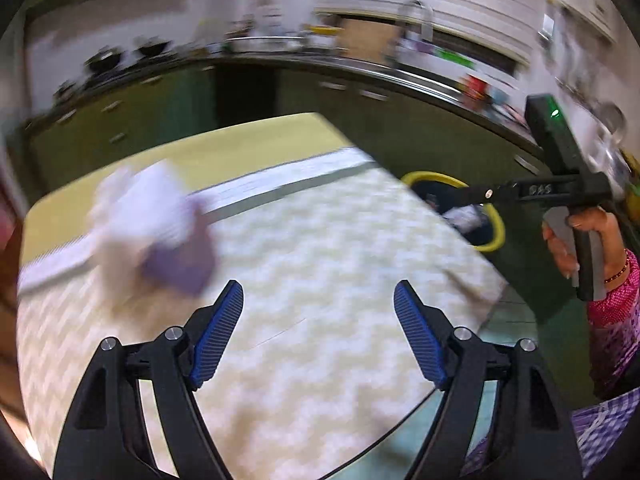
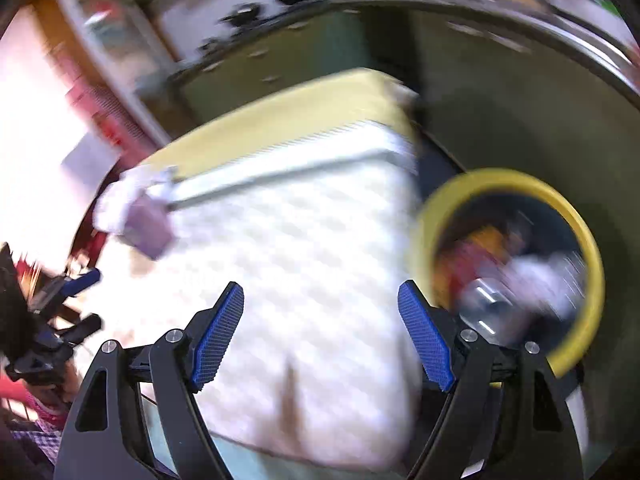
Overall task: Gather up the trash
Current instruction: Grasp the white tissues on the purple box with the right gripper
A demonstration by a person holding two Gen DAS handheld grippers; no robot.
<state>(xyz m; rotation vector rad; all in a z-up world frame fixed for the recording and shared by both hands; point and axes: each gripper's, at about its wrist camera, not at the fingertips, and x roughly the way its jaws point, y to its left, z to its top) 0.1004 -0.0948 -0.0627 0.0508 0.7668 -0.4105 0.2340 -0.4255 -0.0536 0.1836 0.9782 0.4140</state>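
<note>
Both tools spread apart, holding nothing. Left tool (image 1: 318, 300) over surface (image 1: 320, 240); crumpled white-purple trash (image 1: 154, 228) at its 10 o'clock. Right tool (image 2: 320, 300) beside yellow-rimmed bin (image 2: 576, 216), bin at 2 o'clock.

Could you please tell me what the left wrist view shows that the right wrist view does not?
Only the left wrist view shows the right hand gripping its handle. Only the right wrist view shows the trash inside the bin, including a can. Both show the table, the crumpled white and purple wrapper on it, and open, empty grippers.
</note>
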